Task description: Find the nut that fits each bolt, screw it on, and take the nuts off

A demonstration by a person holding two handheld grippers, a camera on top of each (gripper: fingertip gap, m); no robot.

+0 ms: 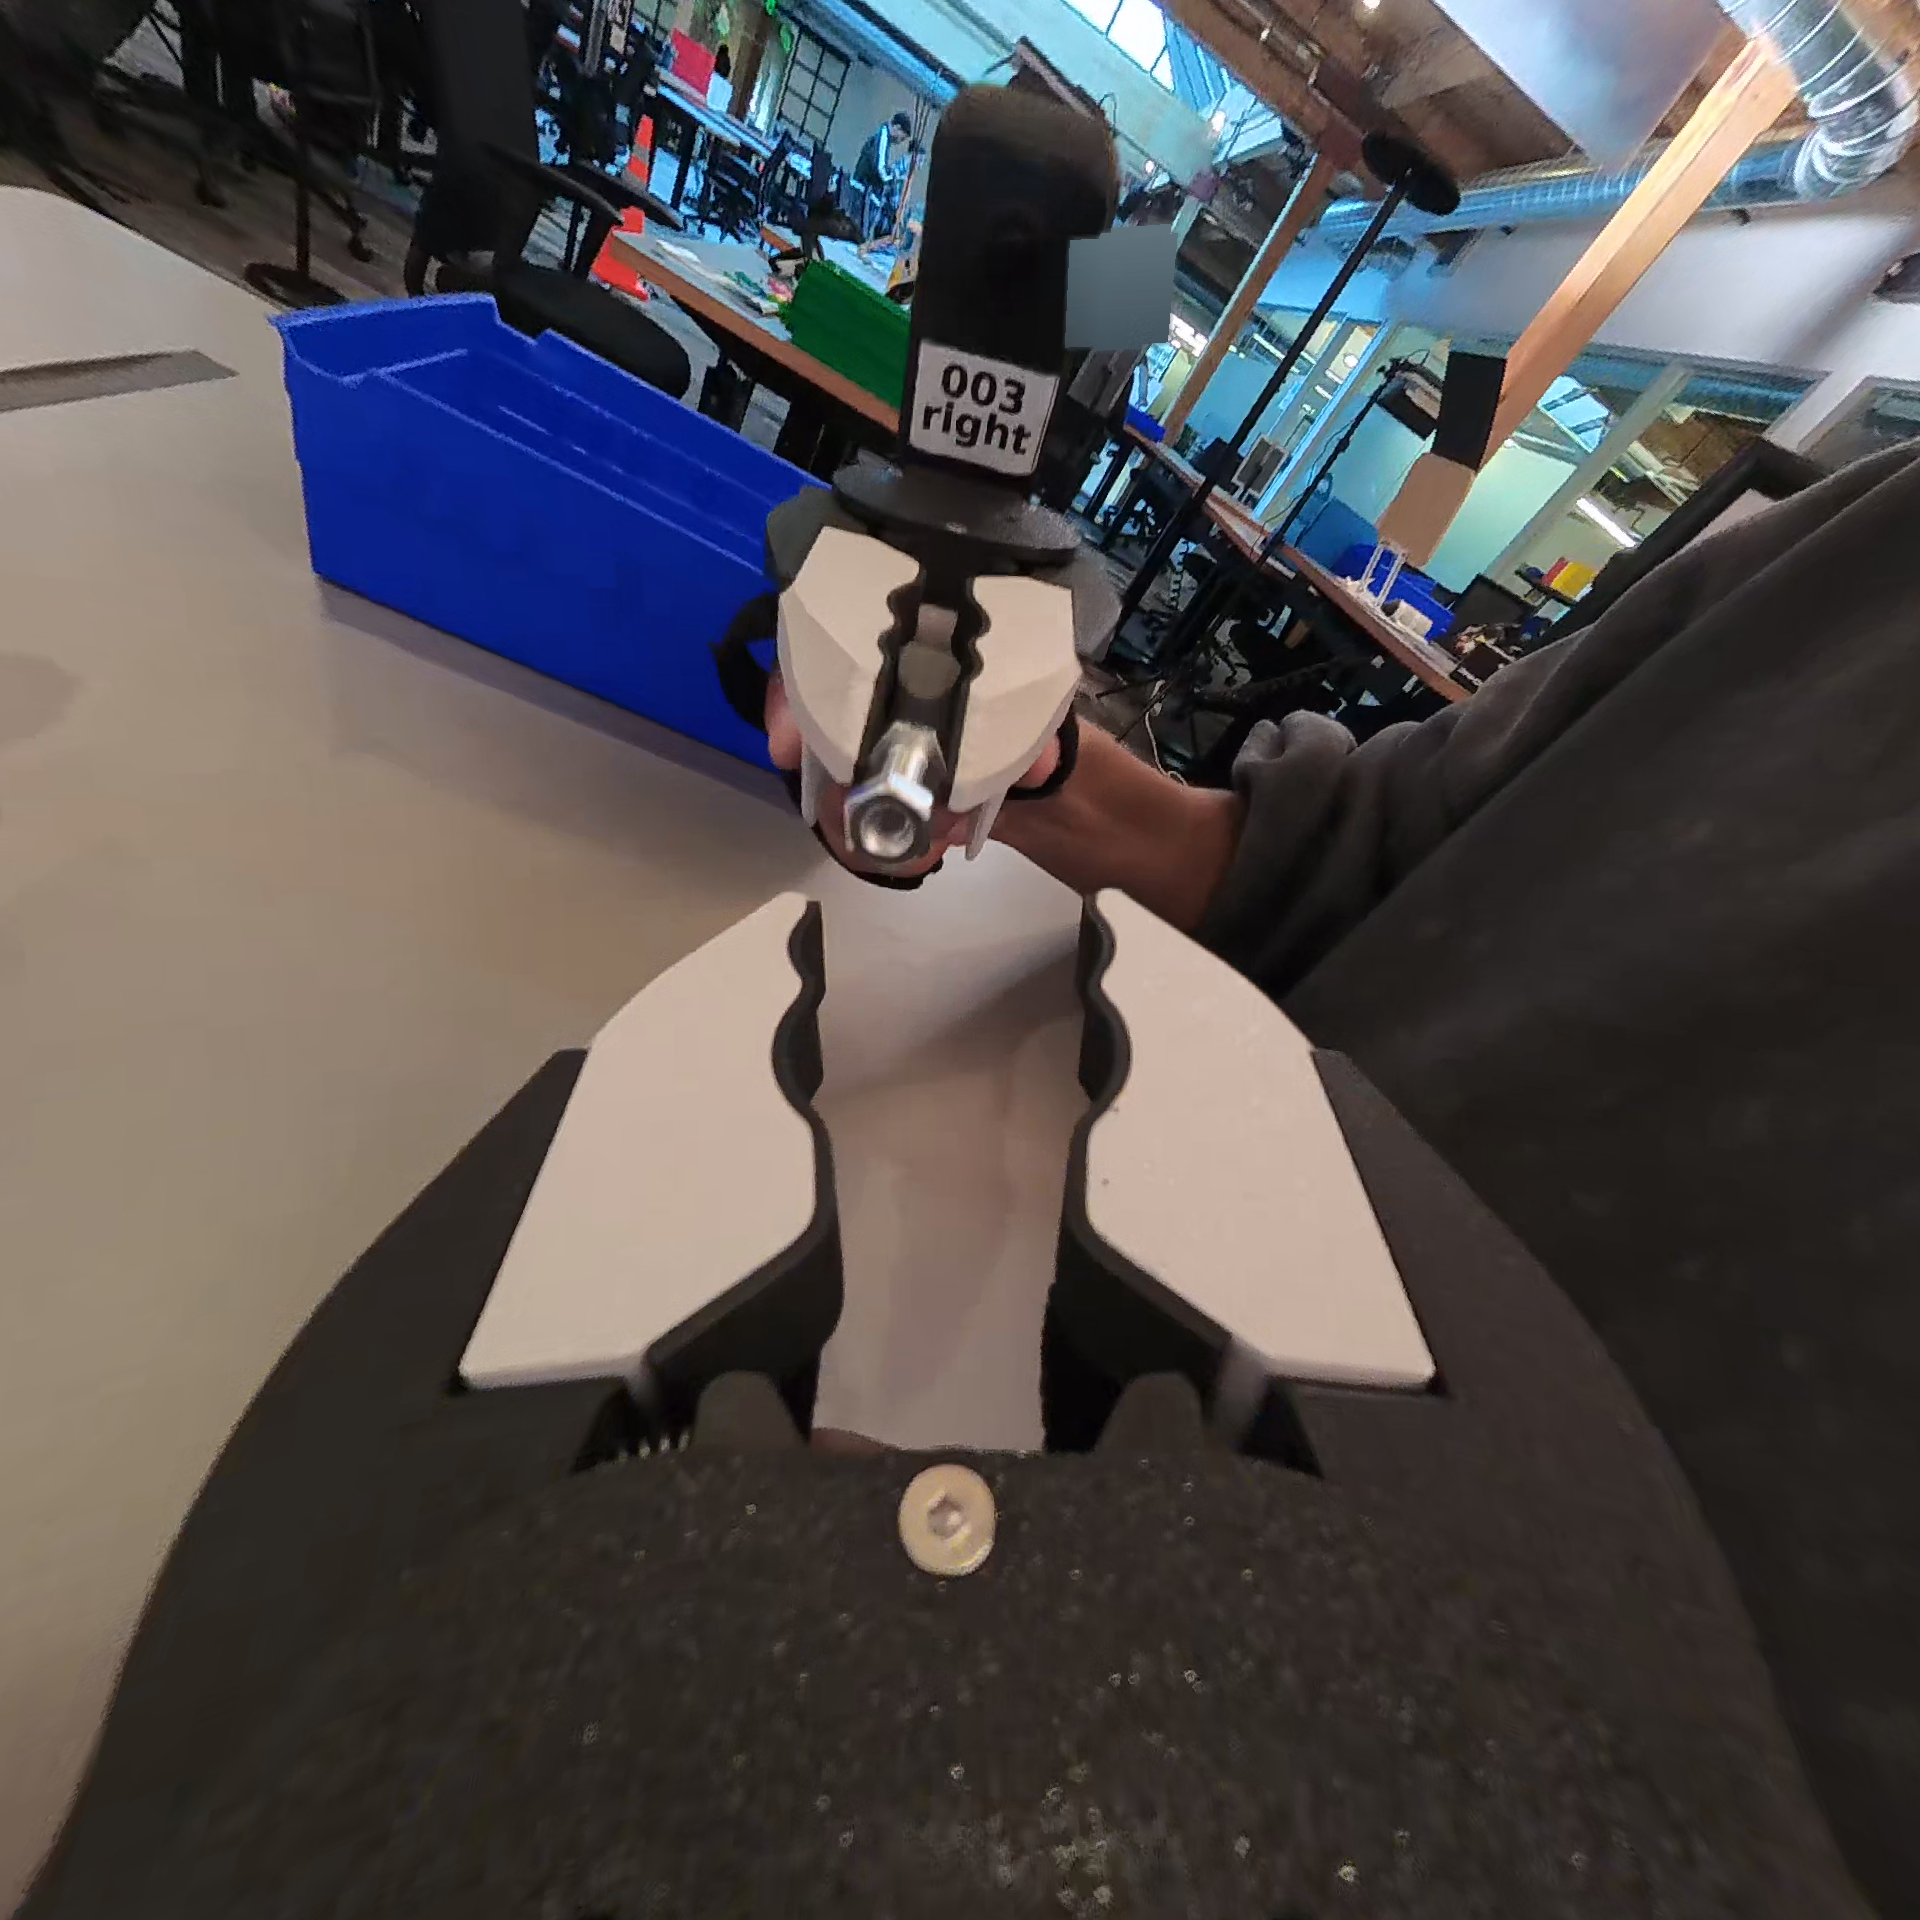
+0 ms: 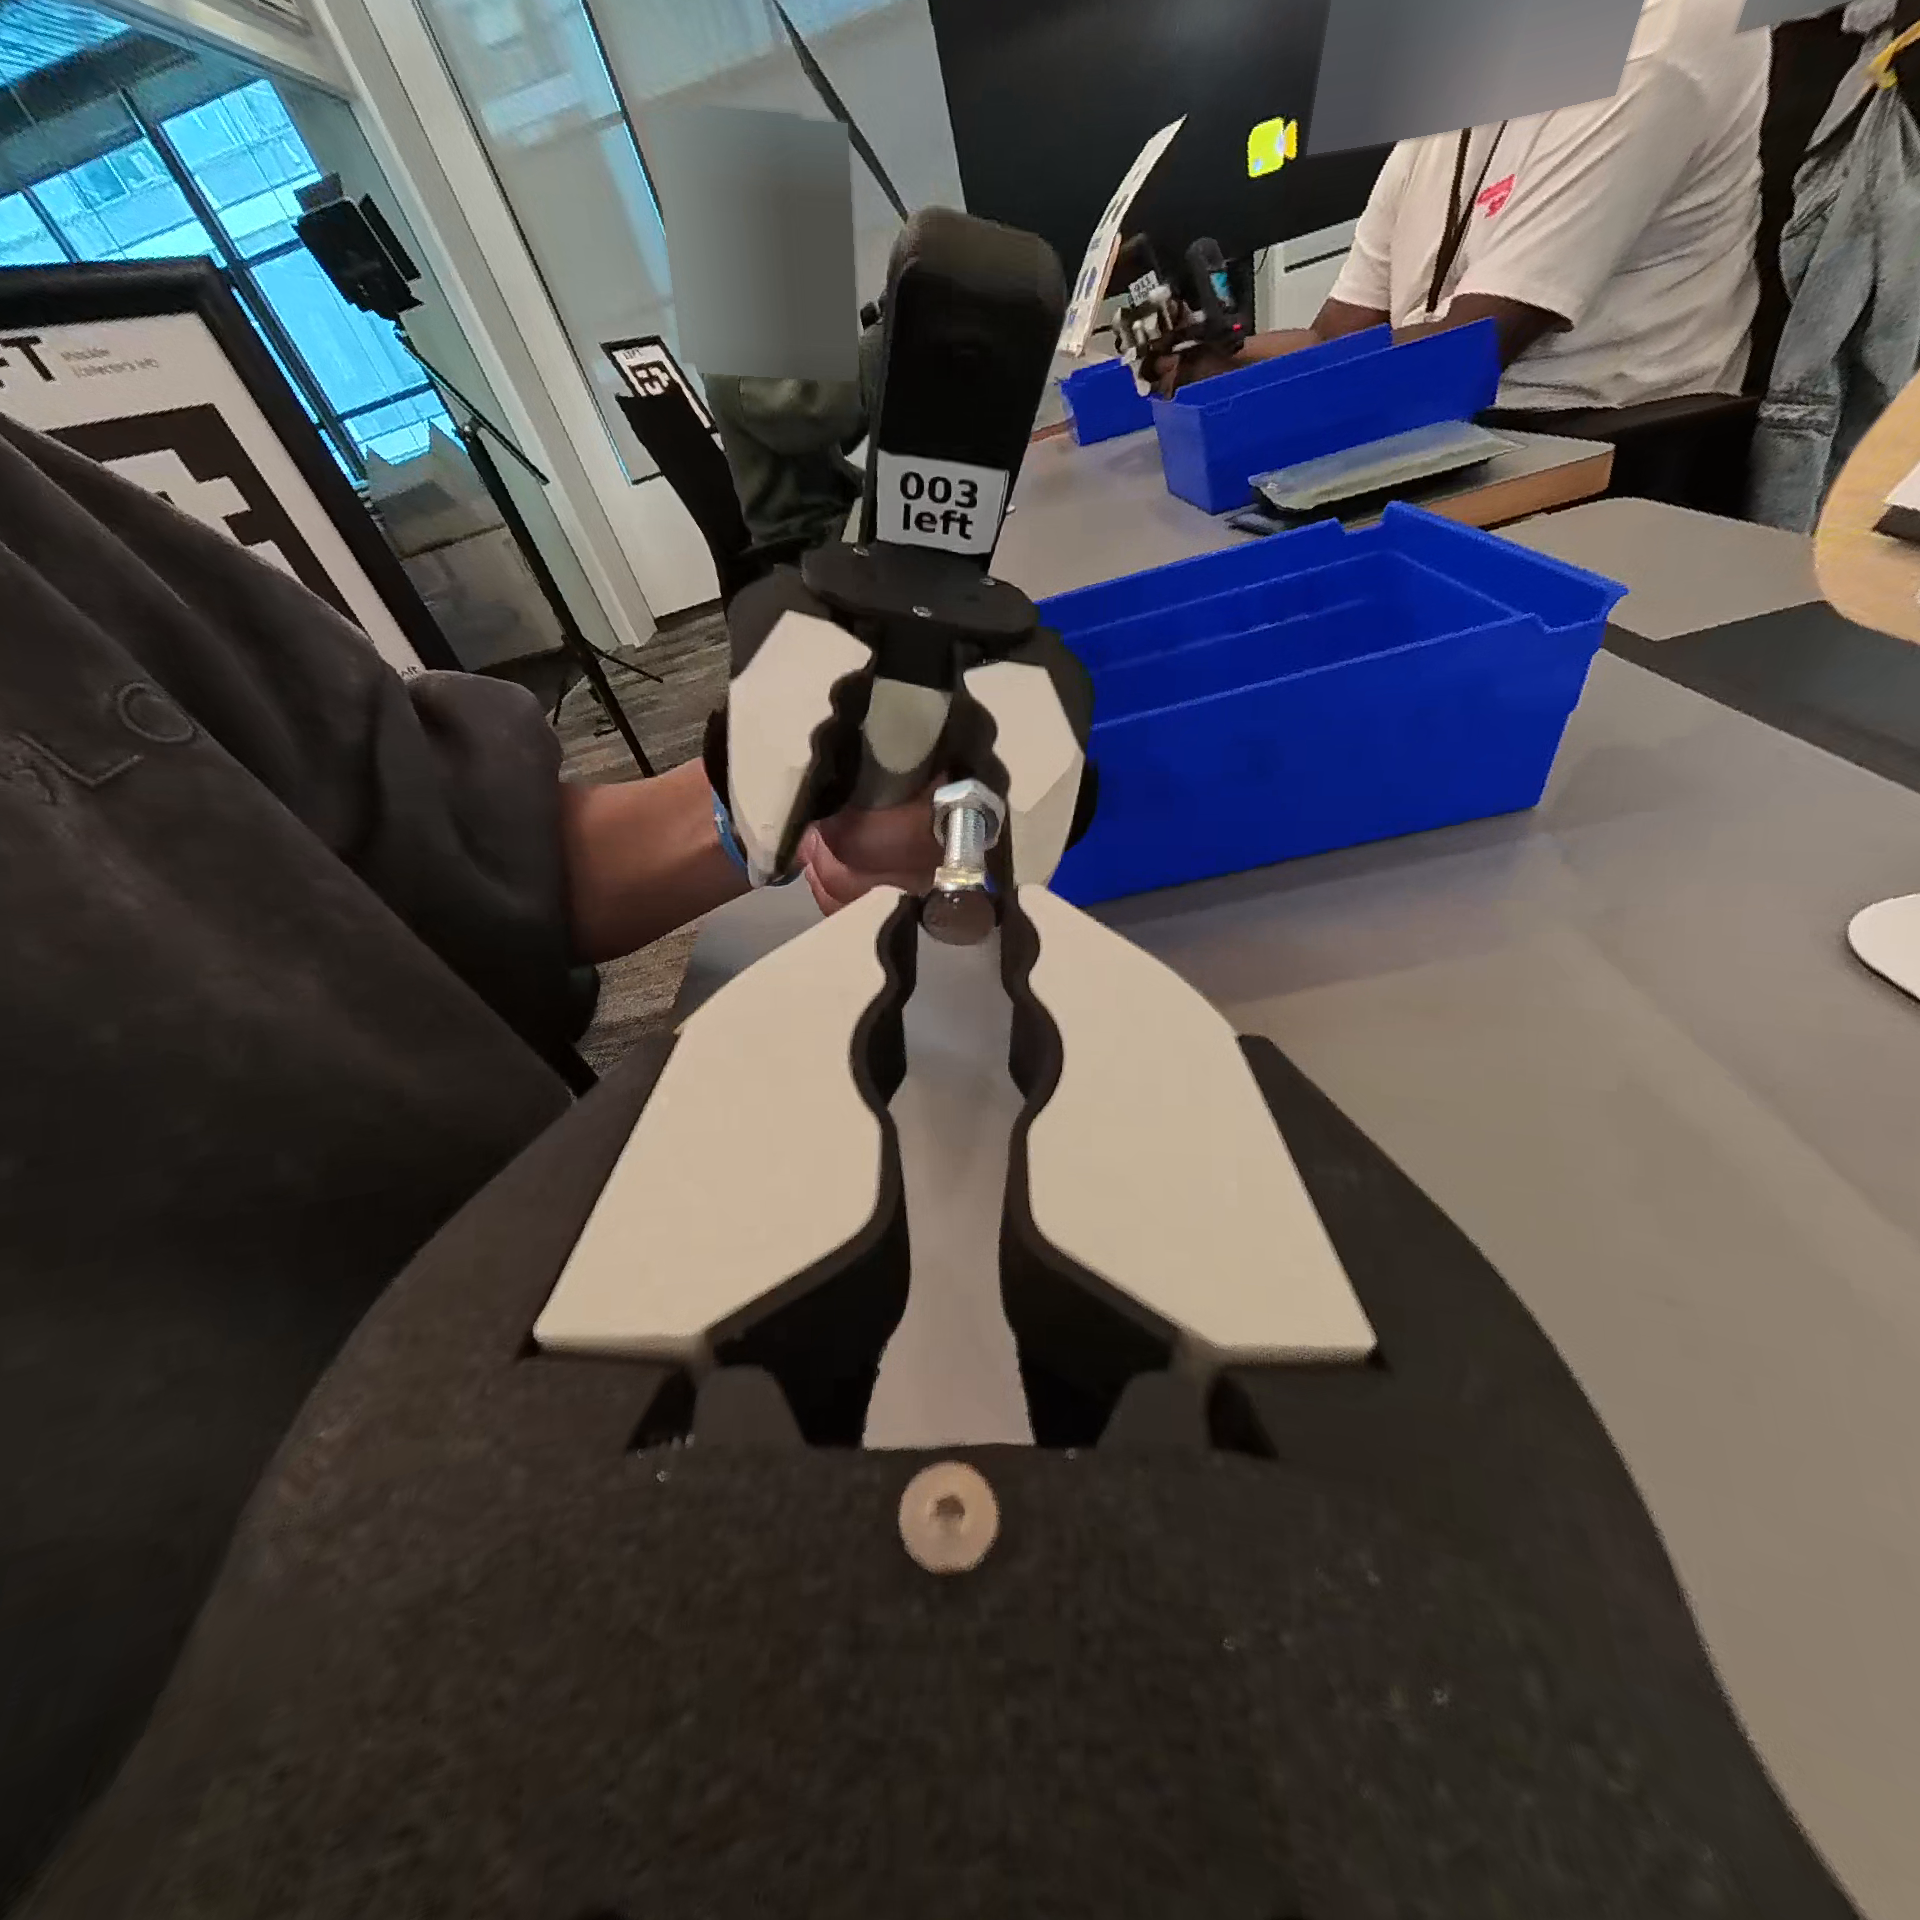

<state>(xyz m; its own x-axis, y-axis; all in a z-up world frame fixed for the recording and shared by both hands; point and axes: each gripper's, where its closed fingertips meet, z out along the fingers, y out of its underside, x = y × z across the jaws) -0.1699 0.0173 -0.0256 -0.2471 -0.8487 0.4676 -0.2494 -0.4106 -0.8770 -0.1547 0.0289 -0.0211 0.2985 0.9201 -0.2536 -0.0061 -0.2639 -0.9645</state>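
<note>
We held the two tongs facing each other above the grey table [image 2: 1558,1091], close to our own body. Our right tongs [image 2: 958,920] pinched a silver bolt [image 2: 964,844] by its head, the tips pressed against it on both sides. The bolt's threaded shank pointed away from those tongs, toward the other pair, and a silver hex nut [image 2: 966,800] sat on the far end of the thread. In the left wrist view the same bolt [image 1: 902,758] came at us end-on, with the nut [image 1: 885,823] at its near tip and the right tongs [image 1: 902,740] clamped behind it, a hand visible wrapped around their handle.

Our left tongs [image 1: 951,920] stood spread, with nothing between the fingers; only bare table showed through the gap. In the right wrist view the left tongs [image 2: 902,831] appeared beyond the bolt, their white fingers wide apart on either side of the nut. We could not tell whether either finger touched the nut.

A blue plastic bin [image 2: 1351,675] stood on the table to the right of the tongs in the right wrist view, and the same bin [image 1: 499,499] lay to the far left in the left wrist view. We saw nothing inside it. Further blue bins [image 2: 1320,416] stood on a farther table, where a person in a white shirt [image 2: 1558,229] sat.
</note>
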